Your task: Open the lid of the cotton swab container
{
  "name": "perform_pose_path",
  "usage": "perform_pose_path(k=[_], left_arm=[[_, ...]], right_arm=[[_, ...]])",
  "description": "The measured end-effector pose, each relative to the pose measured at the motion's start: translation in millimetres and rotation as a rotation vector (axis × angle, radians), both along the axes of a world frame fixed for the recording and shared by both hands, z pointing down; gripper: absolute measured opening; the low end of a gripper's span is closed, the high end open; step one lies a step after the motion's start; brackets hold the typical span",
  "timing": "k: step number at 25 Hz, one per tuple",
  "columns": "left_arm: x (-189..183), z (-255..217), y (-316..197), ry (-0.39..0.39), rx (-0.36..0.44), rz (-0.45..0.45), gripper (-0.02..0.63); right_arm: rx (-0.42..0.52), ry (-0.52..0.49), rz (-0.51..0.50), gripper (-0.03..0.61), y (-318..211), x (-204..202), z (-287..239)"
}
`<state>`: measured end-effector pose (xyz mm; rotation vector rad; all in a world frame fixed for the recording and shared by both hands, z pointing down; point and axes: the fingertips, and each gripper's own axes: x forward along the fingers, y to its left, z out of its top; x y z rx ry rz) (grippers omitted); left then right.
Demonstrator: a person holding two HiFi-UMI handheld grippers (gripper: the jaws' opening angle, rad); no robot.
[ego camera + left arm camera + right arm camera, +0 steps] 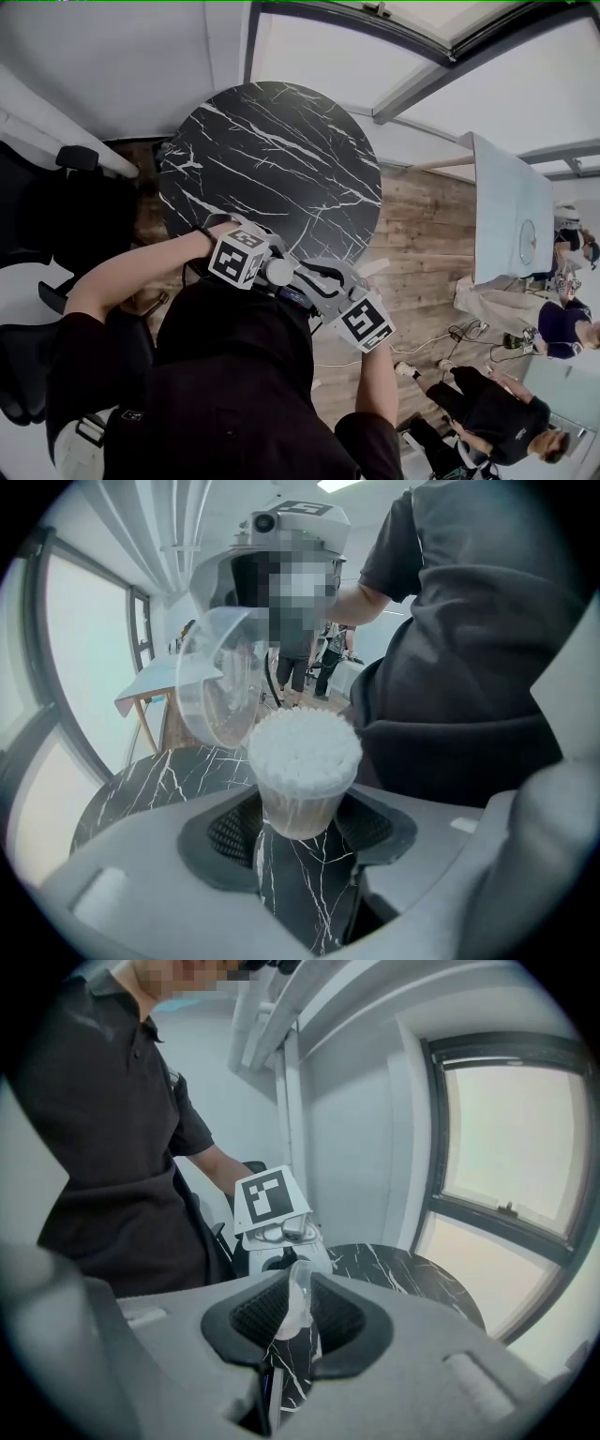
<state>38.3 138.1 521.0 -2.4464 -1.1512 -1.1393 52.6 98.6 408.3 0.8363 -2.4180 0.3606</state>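
Observation:
The cotton swab container (pixel 302 771) is a clear cup packed with white swabs, upright between the pads of my left gripper (pixel 298 825), which is shut on its lower body. Its clear lid (pixel 214 691) is off, tilted up and to the left of the cup's open top. My right gripper (pixel 292 1312) is shut on the thin edge of that lid (pixel 296 1293). In the head view both grippers meet in front of the person's chest: the left gripper (pixel 265 272) holds the white-topped container (pixel 279 272), and the right gripper (pixel 316 287) is close beside it.
A round black marble table (pixel 272 169) lies just beyond the grippers. A black chair (pixel 56 225) stands at the left. To the right are a wooden floor (pixel 422 234), a white table (pixel 511 211) and several people (pixel 506 403).

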Motion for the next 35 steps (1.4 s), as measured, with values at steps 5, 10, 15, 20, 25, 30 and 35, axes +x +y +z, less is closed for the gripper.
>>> perform_pose_path(k=[5,10,15,20,25,30,35], left_arm=[[0.2,-1.8,0.3,0.009,0.003,0.001,0.256],[-0.5,0.2,3.0,0.02,0.0,0.002,0.255],[1.9,-3.7,4.5,0.058,-0.016,-0.024,0.255],[3.7,-5.2,5.7,0.076,-0.009,-0.041,0.256],[4.6,-8.4,13.1,0.098,-0.04,-0.048,0.256],[8.0,-11.2,14.6,0.126,-0.055,-0.064,0.256],[12.2,-19.6,12.3,0.166,-0.07,-0.087,0.256]], right_arm=[[-0.018,-0.048,0.039,0.069,-5.7,11.2,-0.9],[-0.025,-0.081,0.07,0.067,-10.7,20.4,1.9],[-0.048,-0.135,0.123,0.063,-15.3,30.8,5.2],[-0.075,-0.192,0.192,0.058,-22.2,41.4,12.0],[-0.09,-0.2,0.257,0.034,-28.7,46.6,23.9],[-0.1,-0.218,0.285,0.025,-31.0,49.3,31.2],[-0.11,-0.221,0.302,0.02,-31.3,51.5,37.9]])
